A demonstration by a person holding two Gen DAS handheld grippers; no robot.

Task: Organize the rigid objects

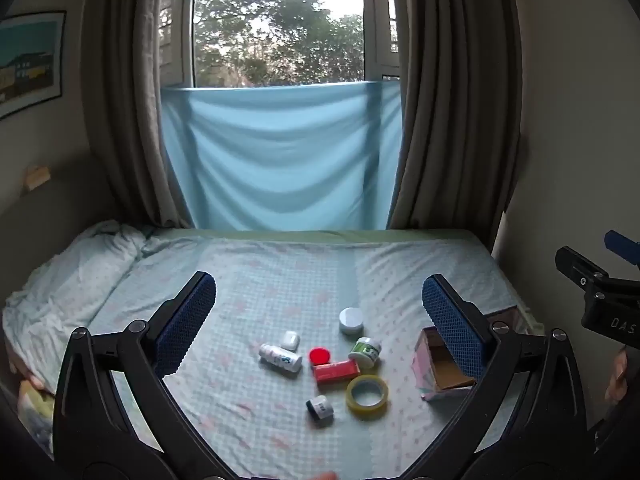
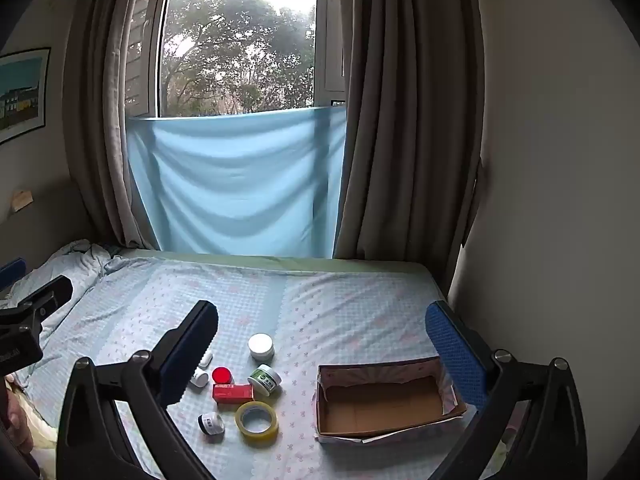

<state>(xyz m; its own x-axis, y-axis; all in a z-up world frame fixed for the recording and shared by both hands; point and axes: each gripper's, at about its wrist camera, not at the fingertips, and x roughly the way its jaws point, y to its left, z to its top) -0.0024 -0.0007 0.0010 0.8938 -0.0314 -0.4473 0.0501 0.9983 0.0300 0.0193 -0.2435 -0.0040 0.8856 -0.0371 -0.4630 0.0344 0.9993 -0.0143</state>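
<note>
Several small objects lie grouped on the bed: a white jar (image 1: 351,320) (image 2: 261,346), a green-labelled jar (image 1: 365,352) (image 2: 264,378), a red cap (image 1: 320,356) (image 2: 222,375), a red box (image 1: 336,372) (image 2: 233,392), a yellow tape roll (image 1: 367,397) (image 2: 256,423), a small dark jar (image 1: 320,408) (image 2: 211,423), a white bottle (image 1: 280,358) on its side and a white earbud case (image 1: 290,340). An open cardboard box (image 1: 444,364) (image 2: 384,400) stands to their right, empty. My left gripper (image 1: 318,312) and right gripper (image 2: 320,340) hover above the bed, both open and empty.
The bed sheet (image 1: 280,280) is light blue with a pattern, with rumpled bedding (image 1: 68,280) at the far left. A wall (image 2: 540,200) runs along the right side. Curtains (image 1: 452,100) and a blue cloth (image 1: 280,152) hang at the window behind.
</note>
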